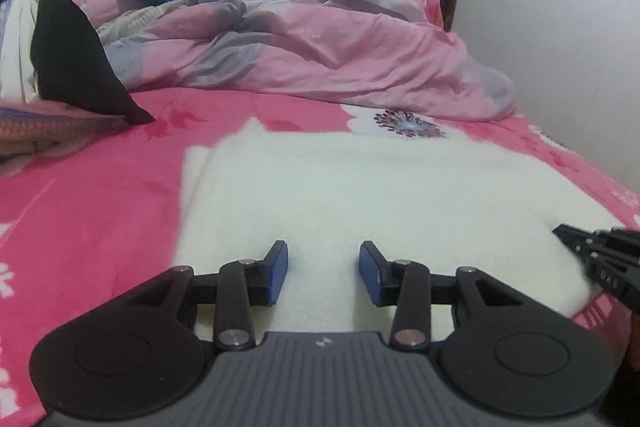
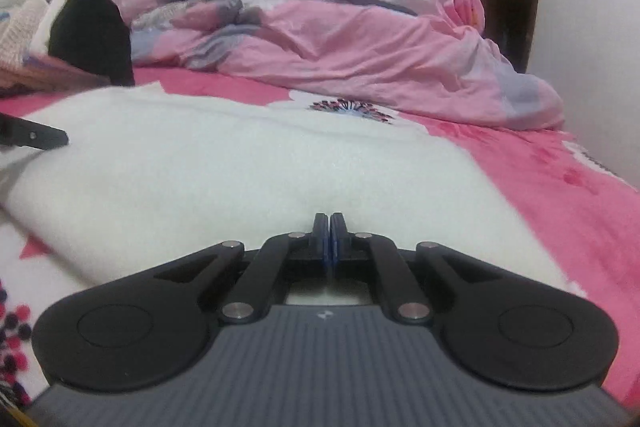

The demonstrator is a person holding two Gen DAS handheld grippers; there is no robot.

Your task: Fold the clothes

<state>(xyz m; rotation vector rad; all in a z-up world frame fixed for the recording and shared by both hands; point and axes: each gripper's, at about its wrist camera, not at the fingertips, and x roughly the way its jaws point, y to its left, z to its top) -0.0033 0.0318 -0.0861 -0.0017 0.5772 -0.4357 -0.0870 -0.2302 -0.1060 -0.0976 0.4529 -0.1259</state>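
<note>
A pink floral bedsheet [image 1: 100,211] carried a white fleece garment [image 1: 360,187], spread flat.

The left gripper [image 1: 323,273] hovered over its near edge, jaws apart; the right gripper [image 2: 330,227] was pressed together, apparently pinching the garment's edge.

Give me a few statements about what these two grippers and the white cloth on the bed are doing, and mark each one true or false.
1. The left gripper has its jaws apart over the white garment. True.
2. The right gripper is wide open. False: its jaws are shut, at the near edge of the white garment; whether fabric is pinched between them cannot be told.
3. The white garment lies on a pink flowered sheet. True.
4. The pink quilt is spread flat over the white garment. False: it is bunched up behind it.
5. A black cloth lies to the left of the quilt. True.
</note>
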